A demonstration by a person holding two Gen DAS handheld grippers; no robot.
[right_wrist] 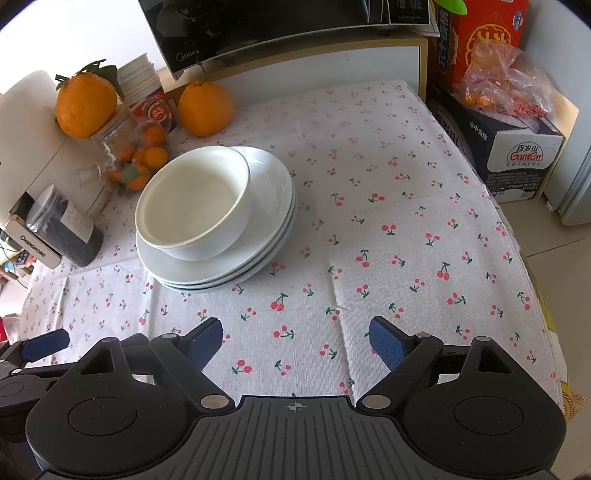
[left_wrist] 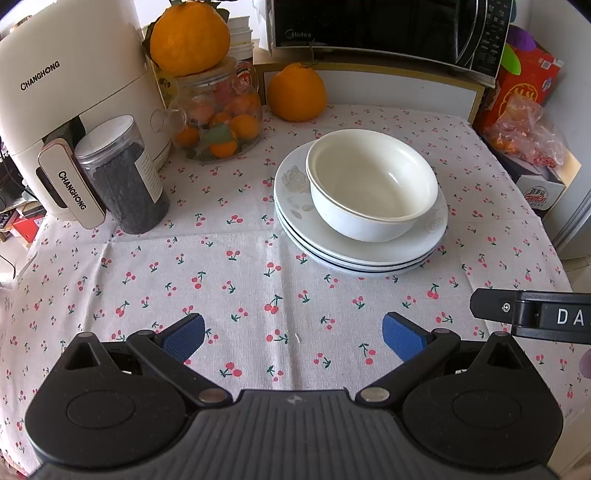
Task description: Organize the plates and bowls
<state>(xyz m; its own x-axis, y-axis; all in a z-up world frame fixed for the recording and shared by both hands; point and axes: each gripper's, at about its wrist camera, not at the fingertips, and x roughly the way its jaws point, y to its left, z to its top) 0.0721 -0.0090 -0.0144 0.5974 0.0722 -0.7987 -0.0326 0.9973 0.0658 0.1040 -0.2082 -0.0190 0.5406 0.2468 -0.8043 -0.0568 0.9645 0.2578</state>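
Note:
A white bowl (left_wrist: 373, 184) (right_wrist: 194, 201) sits upright on a stack of three white plates (left_wrist: 332, 251) (right_wrist: 266, 206) on the cherry-print tablecloth (left_wrist: 221, 266) (right_wrist: 388, 221). There looks to be a second bowl nested inside it. My left gripper (left_wrist: 293, 334) hovers open near the table's front, well short of the stack, with nothing between its blue pads. My right gripper (right_wrist: 295, 341) is also open and empty, to the right of and nearer than the stack. Its black body (left_wrist: 532, 312) shows at the right edge of the left wrist view; one left fingertip (right_wrist: 46, 343) shows at the lower left of the right wrist view.
At the back left stand a white Changhong appliance (left_wrist: 66, 92), a dark-filled jar (left_wrist: 122, 177) and a glass jar of small oranges (left_wrist: 218, 122) topped by a large orange (left_wrist: 190, 35). Another orange (left_wrist: 297, 92) and a microwave (left_wrist: 388, 26) are behind. Boxes and a bagged fruit pile (right_wrist: 506, 92) sit off the right edge.

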